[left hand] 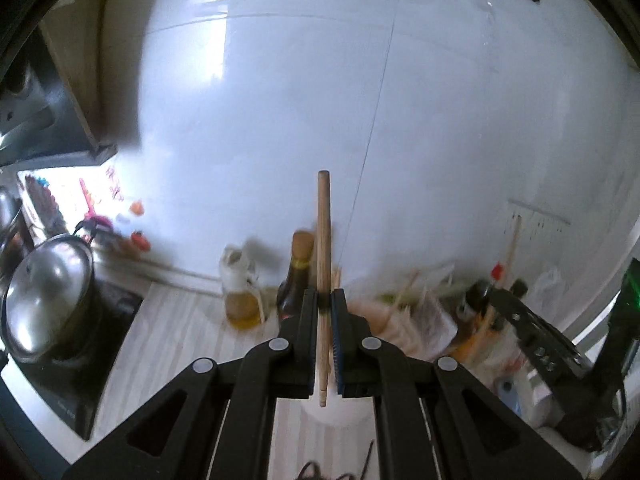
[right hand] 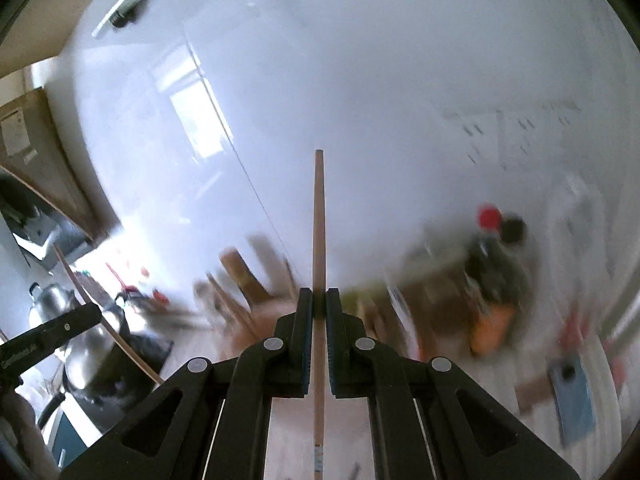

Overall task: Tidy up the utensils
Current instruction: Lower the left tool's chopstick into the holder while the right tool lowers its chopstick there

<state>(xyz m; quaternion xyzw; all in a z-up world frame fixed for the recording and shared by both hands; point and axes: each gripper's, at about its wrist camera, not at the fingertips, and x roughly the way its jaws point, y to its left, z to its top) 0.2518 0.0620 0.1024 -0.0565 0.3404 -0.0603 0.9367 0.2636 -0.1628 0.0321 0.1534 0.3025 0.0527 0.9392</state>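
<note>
Both tools are mid-carry, each clamped on a single wooden chopstick and lifted clear of the surface (left hand: 180, 320). The left tool (left hand: 324, 304) grips its chopstick (left hand: 323, 232) near the lower end, so most of the stick rises upright in front of the white tiled wall (left hand: 440, 120), with a dark bottle (left hand: 296, 276) and an oil jug (left hand: 240, 292) blurred at the far edge of the surface behind it. The right tool (right hand: 319, 304) likewise pinches its chopstick (right hand: 319, 220), which points up and away, its lower end trailing down between the arms. This looks like the transport step: the sticks are picked up but not yet stowed. A white round container (left hand: 332, 412) directly beneath the left tool may be the holder, though blur leaves that uncertain. The next move probably calls for tipping each stick point-down over a holder and opening only once it is inside.
</note>
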